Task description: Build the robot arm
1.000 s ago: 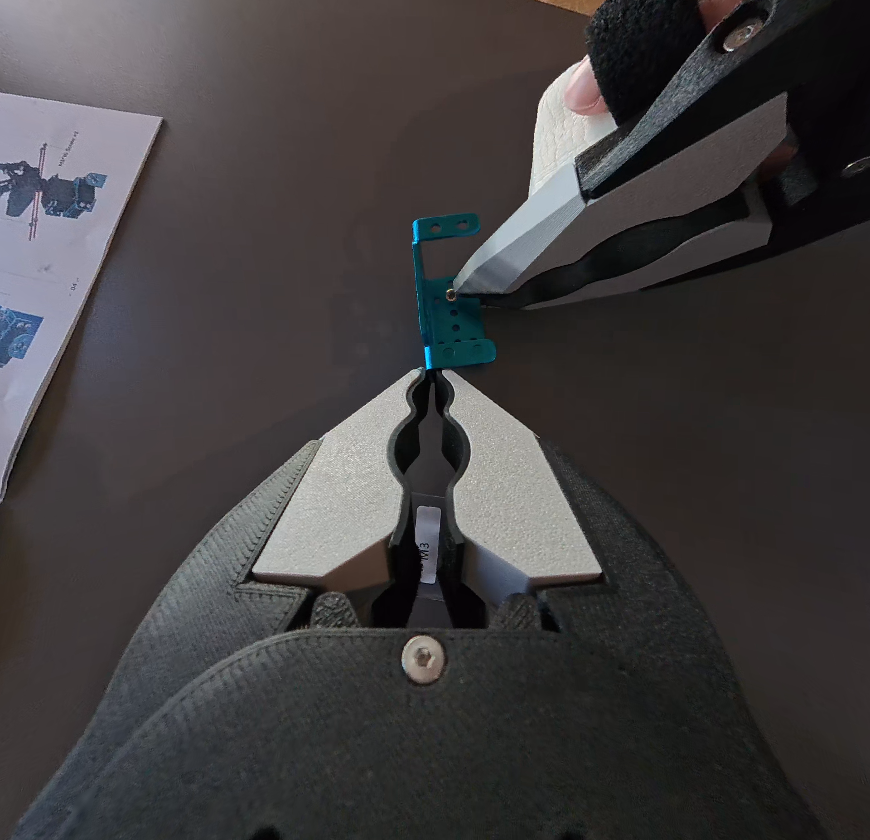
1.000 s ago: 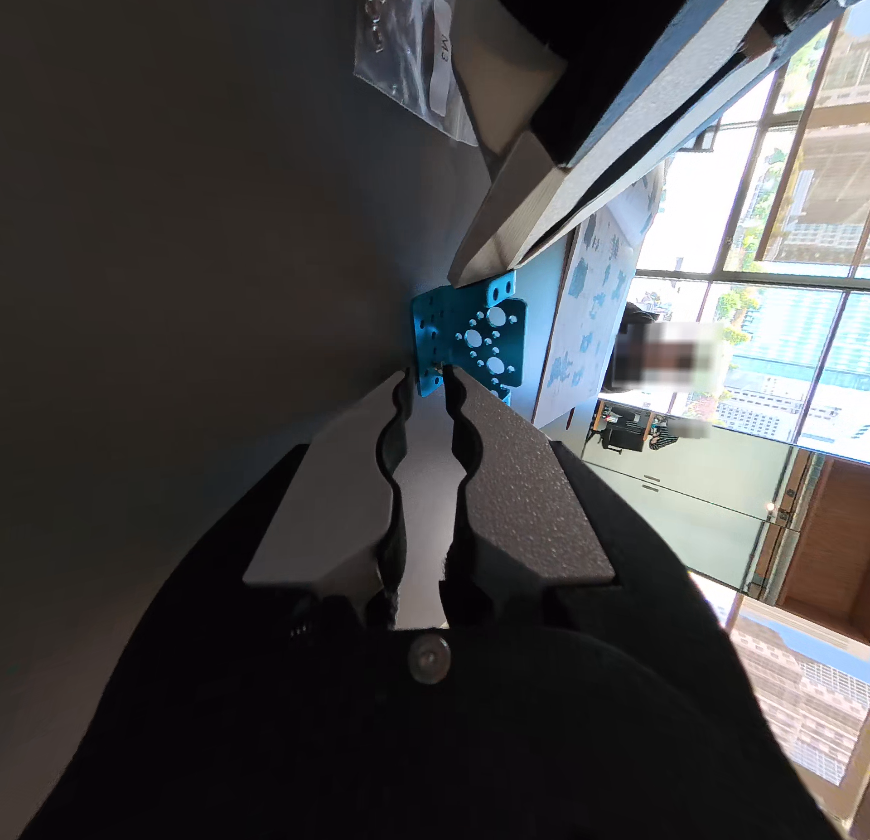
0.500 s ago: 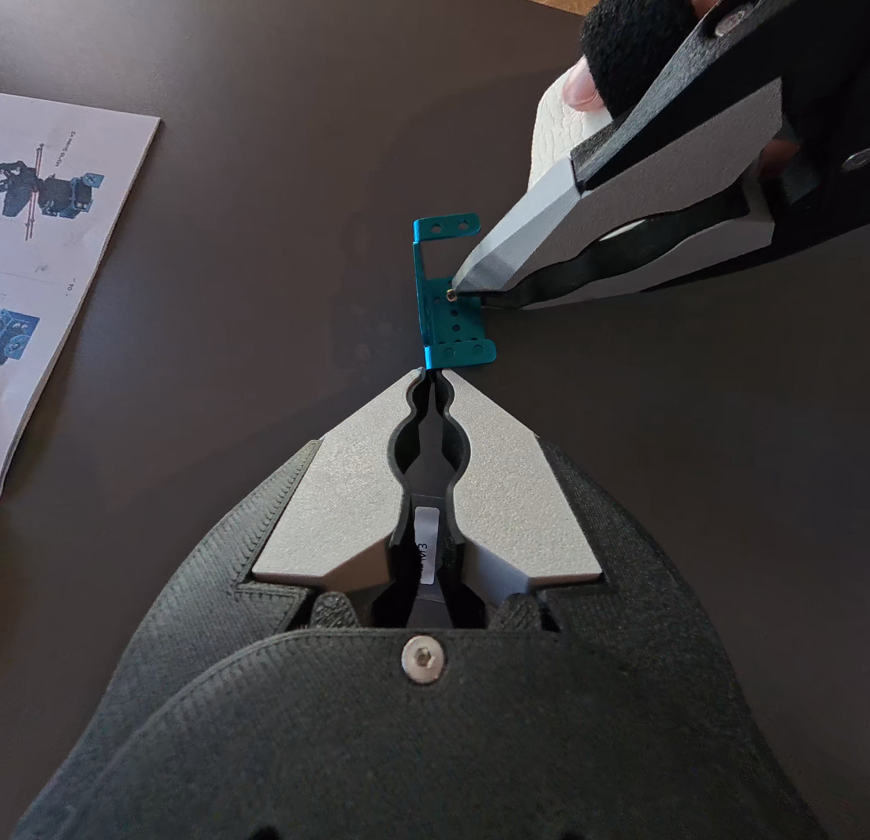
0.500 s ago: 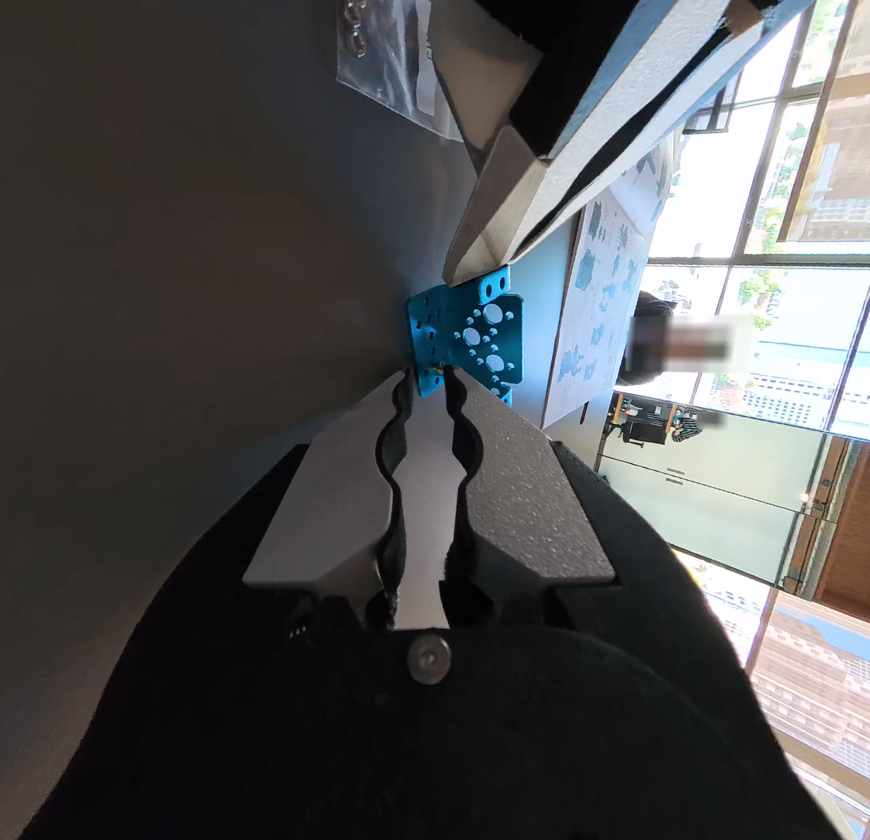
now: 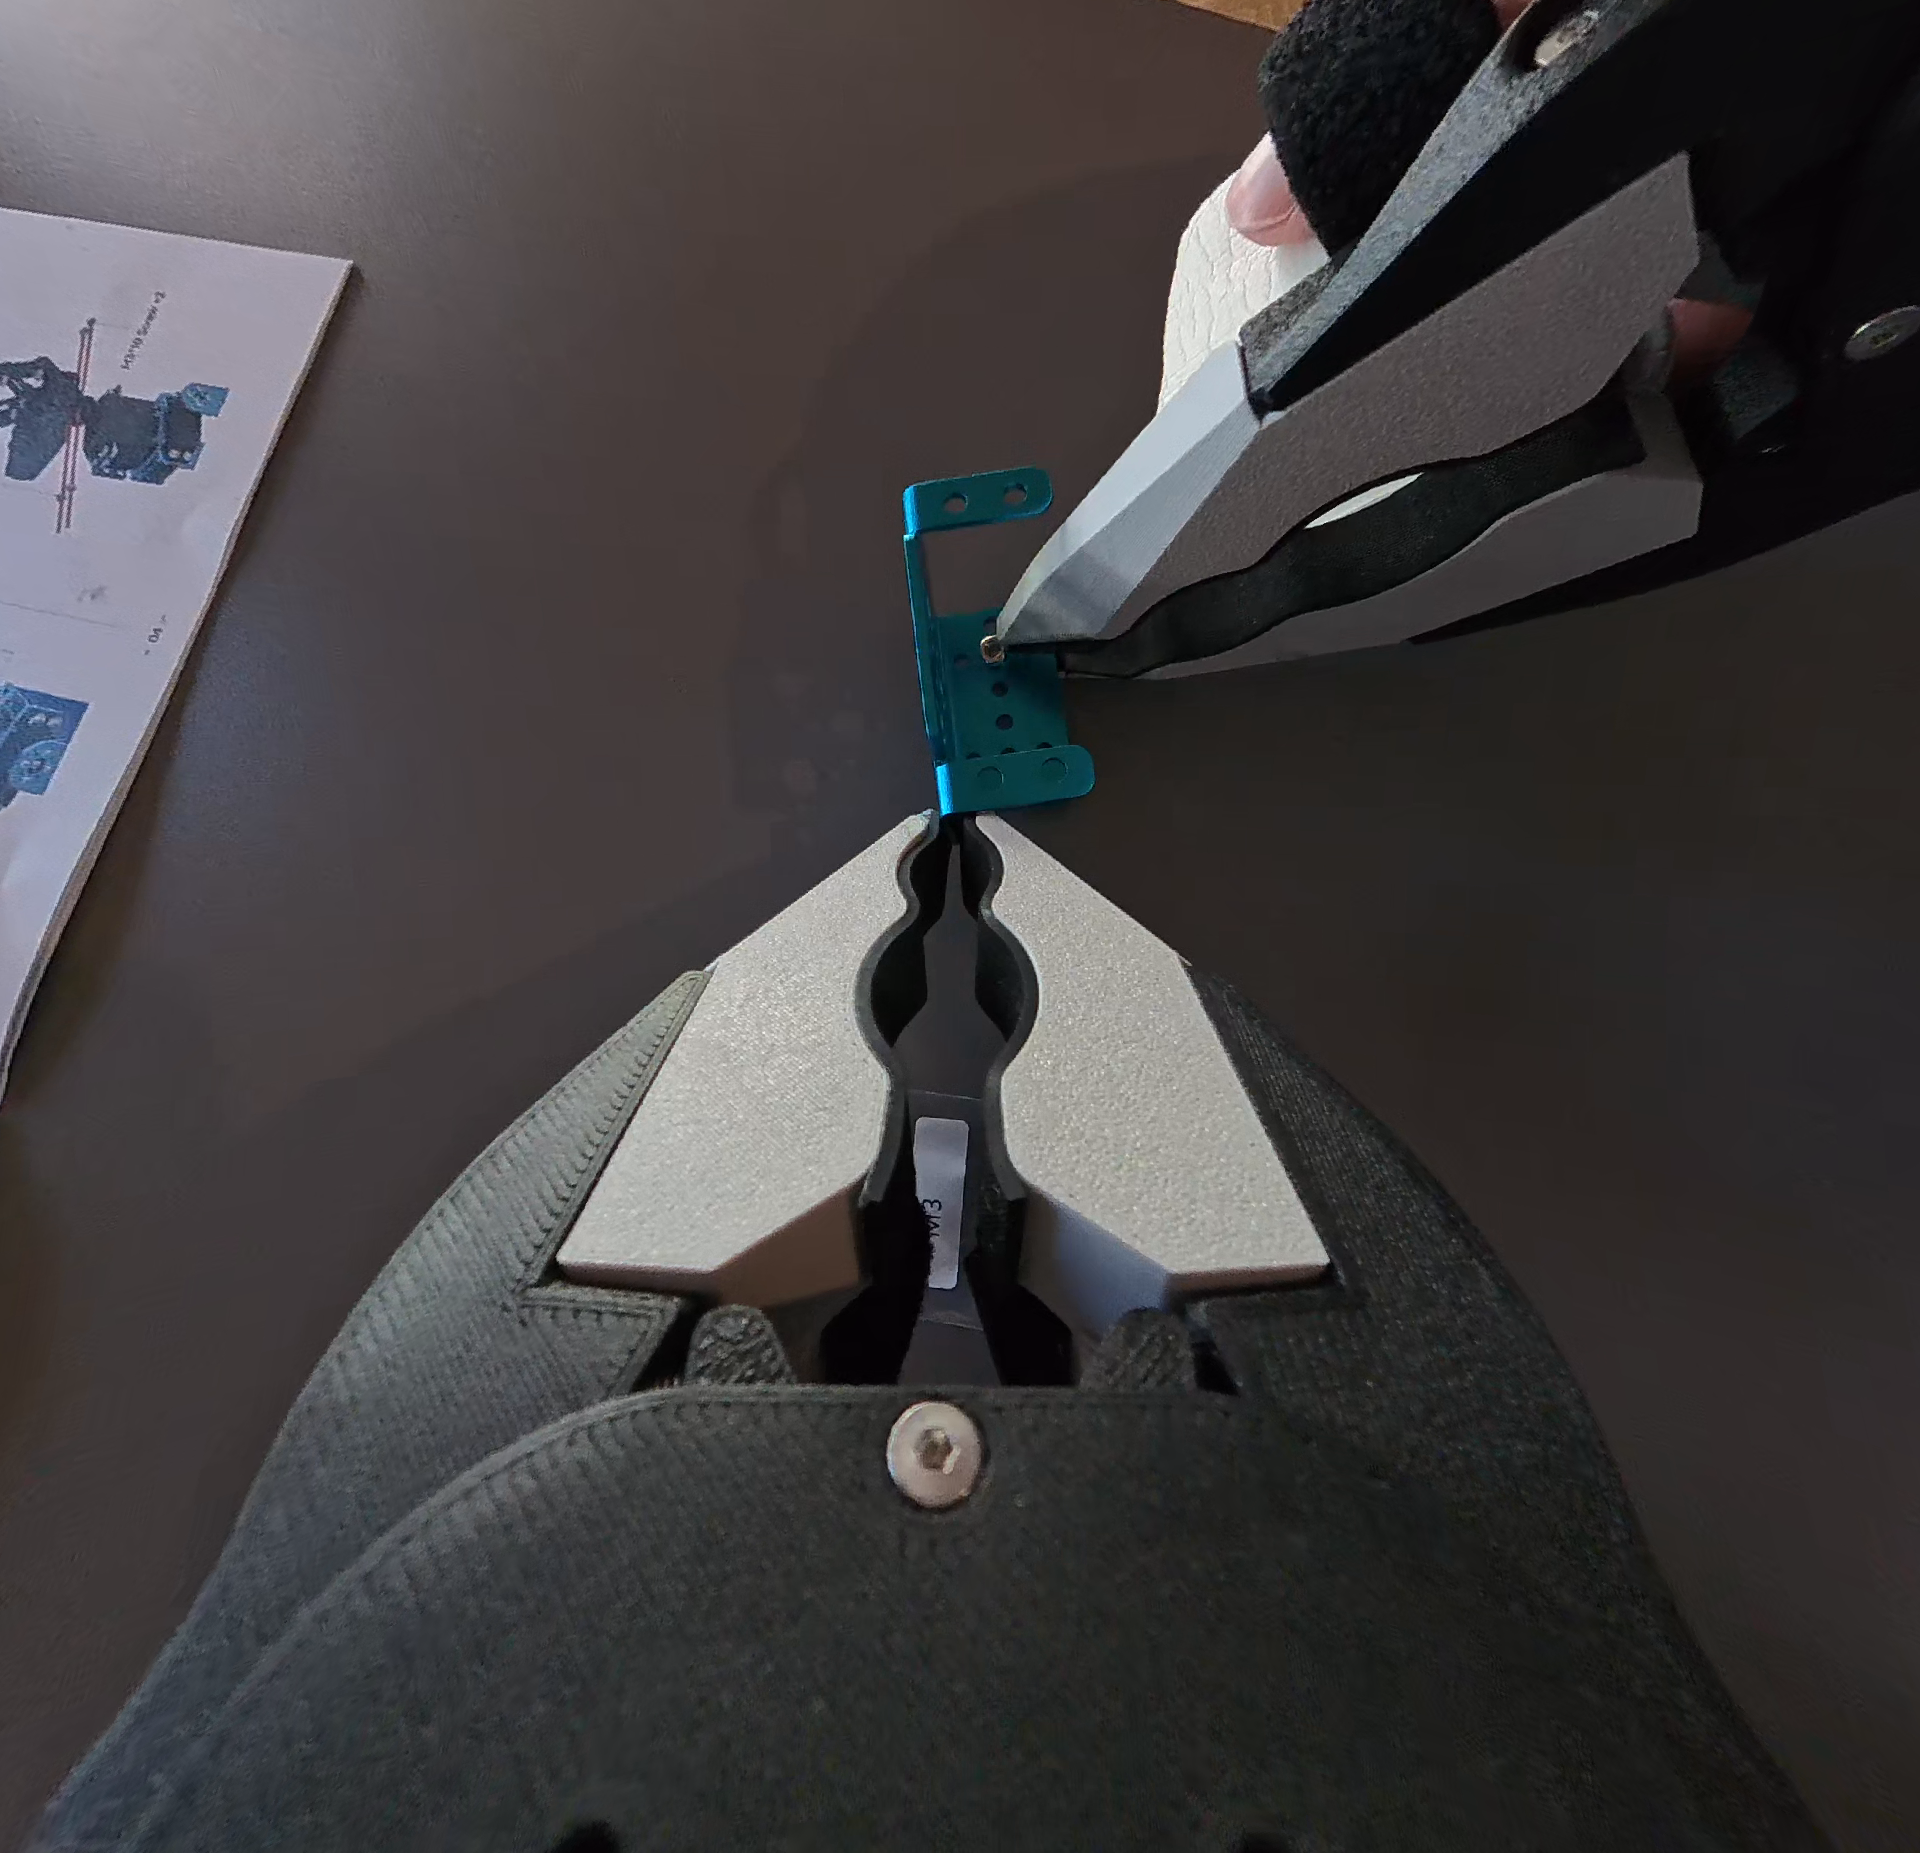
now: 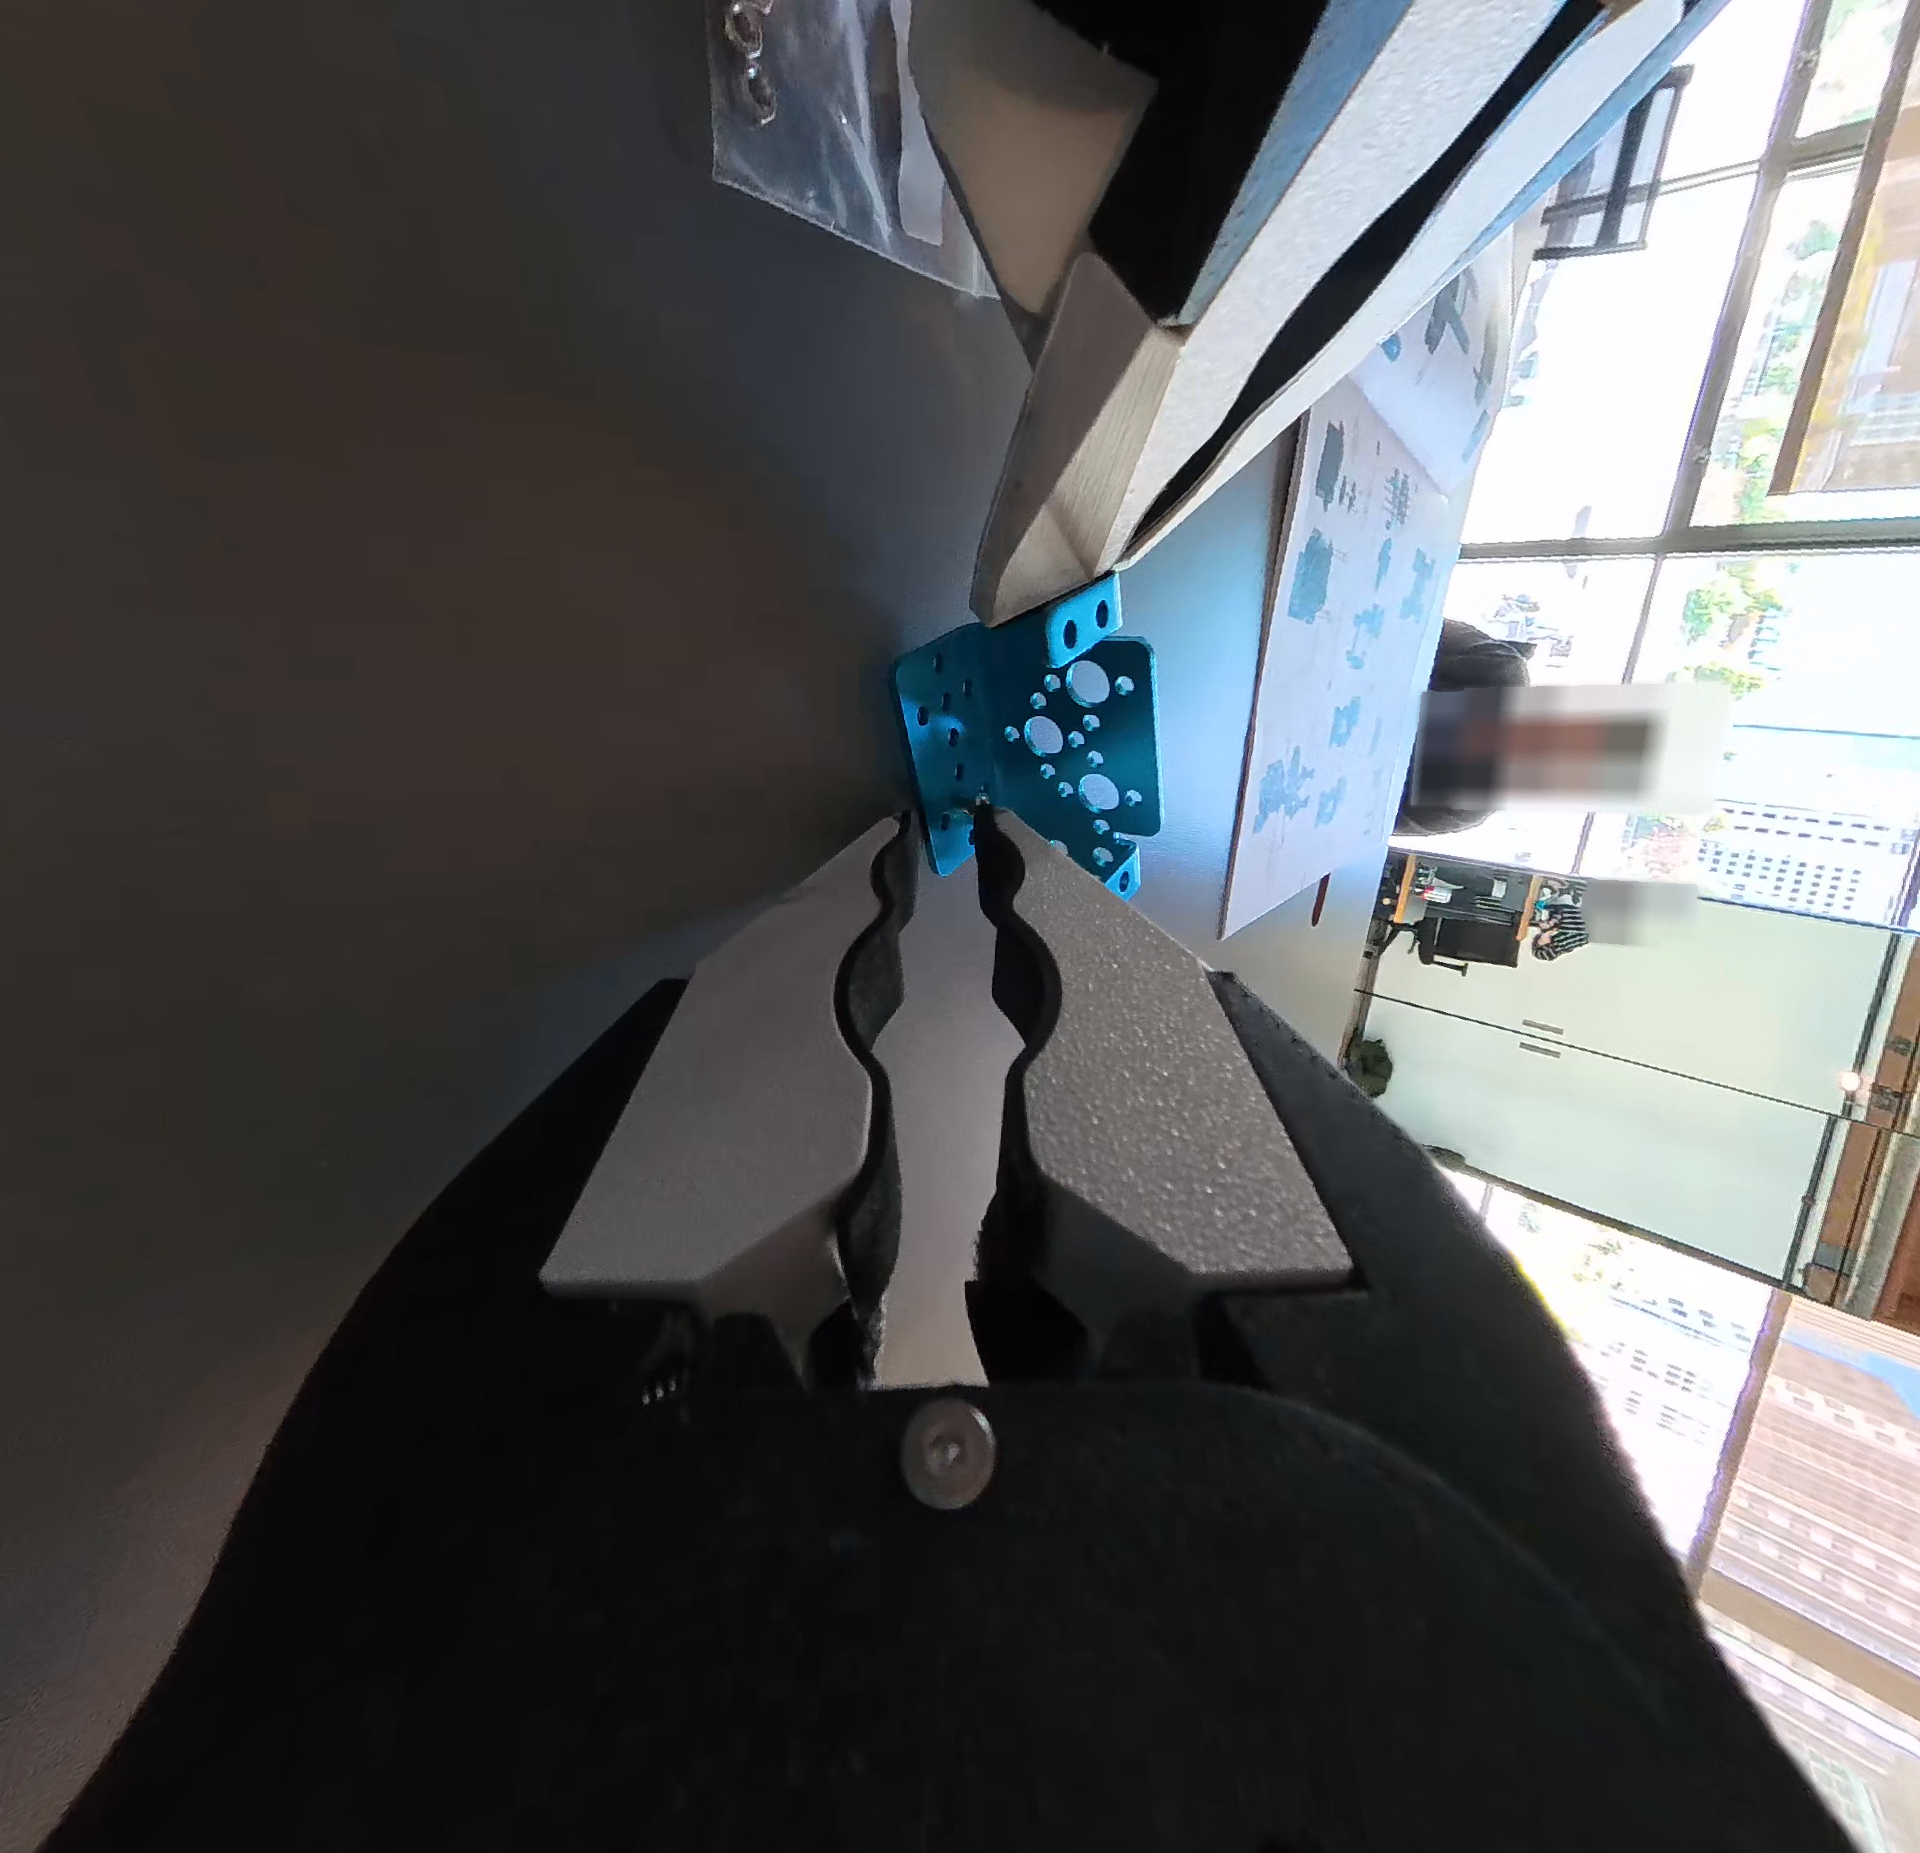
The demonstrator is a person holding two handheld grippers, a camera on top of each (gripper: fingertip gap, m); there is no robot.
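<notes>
A blue metal bracket with many holes rests on the dark table. My left gripper is shut on the bracket's near edge and holds it steady. My right gripper comes in from the upper right, its tips pinching a small screw right over the bracket's holed plate. In the right wrist view the bracket stands just past my right gripper, whose jaws keep a narrow gap, with the screw at the right tip. The left gripper's fingers touch the bracket's top from above.
A printed instruction sheet lies at the table's left; it also shows in the right wrist view. A clear bag of small hardware lies under the left gripper. A white textured item sits by the person's fingers. Windows are behind. My left and right fingertips are right by each other.
Almost nothing. The right gripper has tilted and shifted very slightly while the screw stays at the same spot on the bracket. The left gripper has not moved.
</notes>
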